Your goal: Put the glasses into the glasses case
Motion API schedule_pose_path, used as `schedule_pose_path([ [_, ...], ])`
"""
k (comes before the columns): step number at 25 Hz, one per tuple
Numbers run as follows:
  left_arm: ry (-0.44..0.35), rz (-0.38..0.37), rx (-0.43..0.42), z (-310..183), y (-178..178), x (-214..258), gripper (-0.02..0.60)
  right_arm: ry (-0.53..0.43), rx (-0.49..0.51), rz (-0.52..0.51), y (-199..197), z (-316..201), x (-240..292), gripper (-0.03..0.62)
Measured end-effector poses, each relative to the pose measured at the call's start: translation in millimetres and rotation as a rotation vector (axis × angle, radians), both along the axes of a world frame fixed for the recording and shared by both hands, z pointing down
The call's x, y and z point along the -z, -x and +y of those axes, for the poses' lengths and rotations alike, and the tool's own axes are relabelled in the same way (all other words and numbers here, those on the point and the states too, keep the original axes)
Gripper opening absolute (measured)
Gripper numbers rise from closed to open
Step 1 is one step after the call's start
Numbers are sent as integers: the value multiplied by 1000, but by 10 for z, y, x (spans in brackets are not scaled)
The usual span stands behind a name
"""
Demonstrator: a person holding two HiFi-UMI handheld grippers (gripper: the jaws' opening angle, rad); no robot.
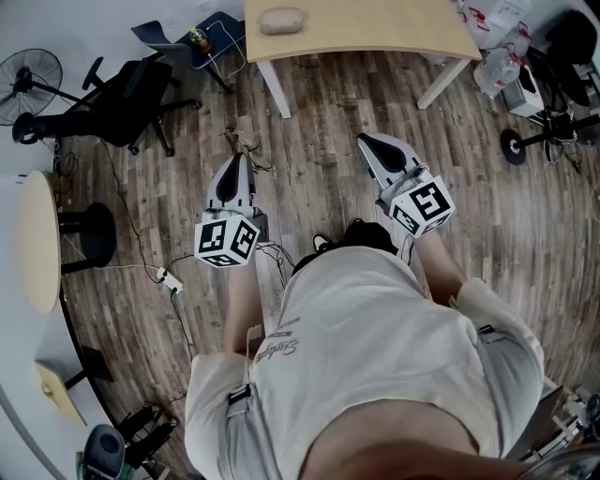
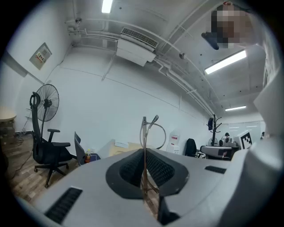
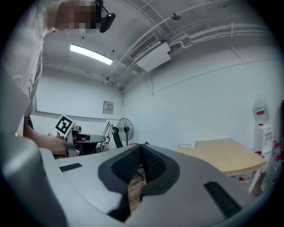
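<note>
A beige glasses case [image 1: 283, 20] lies on the light wooden table [image 1: 375, 28] at the top of the head view, well ahead of both grippers. My left gripper [image 1: 238, 161] is held level over the wooden floor, shut on thin wire-framed glasses [image 1: 246, 145]. In the left gripper view the glasses [image 2: 150, 131] stick up from between the closed pads of that gripper [image 2: 144, 153]. My right gripper [image 1: 367, 141] is held level on the right; in its own view the gripper [image 3: 141, 148] has its jaws together with nothing between them.
A black office chair [image 1: 112, 108] and a floor fan [image 1: 28, 84] stand at the left, with a round side table [image 1: 37, 239] nearer. Cables and a power strip [image 1: 169, 279] lie on the floor. A large water bottle [image 1: 497, 70] and boxes sit right of the table.
</note>
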State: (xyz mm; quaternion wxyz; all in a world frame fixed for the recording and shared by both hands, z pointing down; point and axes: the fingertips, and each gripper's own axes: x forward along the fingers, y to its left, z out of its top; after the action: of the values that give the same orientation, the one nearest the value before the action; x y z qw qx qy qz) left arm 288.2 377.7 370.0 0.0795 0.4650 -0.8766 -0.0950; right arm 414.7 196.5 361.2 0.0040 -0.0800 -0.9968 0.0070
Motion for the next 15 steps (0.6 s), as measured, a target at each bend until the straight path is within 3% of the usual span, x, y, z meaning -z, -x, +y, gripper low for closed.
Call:
schedule_pose_path([
  [9,2,9,-7,48,66,6,23,47,4,-28,104,17,6,-5],
  [15,3,18,6,119,133,-15,23,32,9,13,102,65,-96,-5],
])
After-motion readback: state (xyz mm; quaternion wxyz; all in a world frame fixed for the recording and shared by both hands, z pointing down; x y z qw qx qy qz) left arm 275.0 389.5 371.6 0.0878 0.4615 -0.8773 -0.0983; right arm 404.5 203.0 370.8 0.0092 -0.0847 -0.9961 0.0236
